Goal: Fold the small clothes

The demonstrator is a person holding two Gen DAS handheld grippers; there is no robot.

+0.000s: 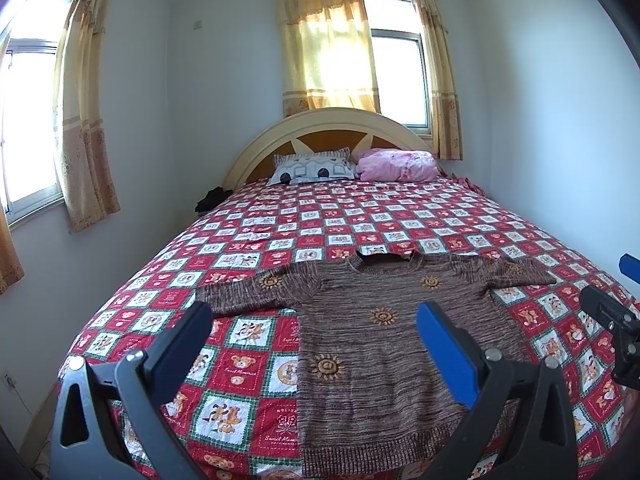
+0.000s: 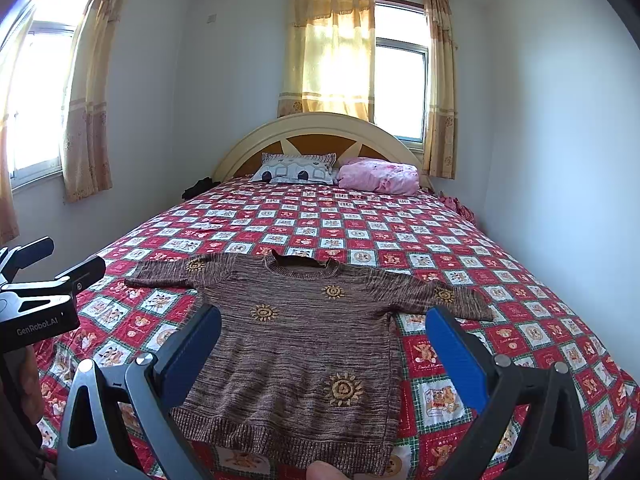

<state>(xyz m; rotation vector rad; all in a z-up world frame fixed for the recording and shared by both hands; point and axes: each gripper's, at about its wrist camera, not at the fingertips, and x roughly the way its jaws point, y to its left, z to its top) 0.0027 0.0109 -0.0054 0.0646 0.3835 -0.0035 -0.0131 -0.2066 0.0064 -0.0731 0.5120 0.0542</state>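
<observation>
A small brown knitted sweater (image 1: 384,328) with orange sun motifs lies flat on the bed, front up, both sleeves spread out, hem toward me. In the right wrist view the same sweater (image 2: 304,344) fills the middle. My left gripper (image 1: 316,320) hovers open above the sweater's left side and the quilt, holding nothing. My right gripper (image 2: 324,328) is open too, above the sweater's body, with nothing between its blue pads. Part of the right gripper (image 1: 612,320) shows at the right edge of the left wrist view, and the left gripper's body (image 2: 40,304) at the left of the other.
A red and white checked quilt (image 1: 280,236) covers the bed. Two pillows (image 1: 312,168) and a pink bundle (image 1: 396,166) lie by the headboard. A dark item (image 1: 212,198) sits at the far left bedside. A fingertip (image 2: 324,472) shows at the bottom edge.
</observation>
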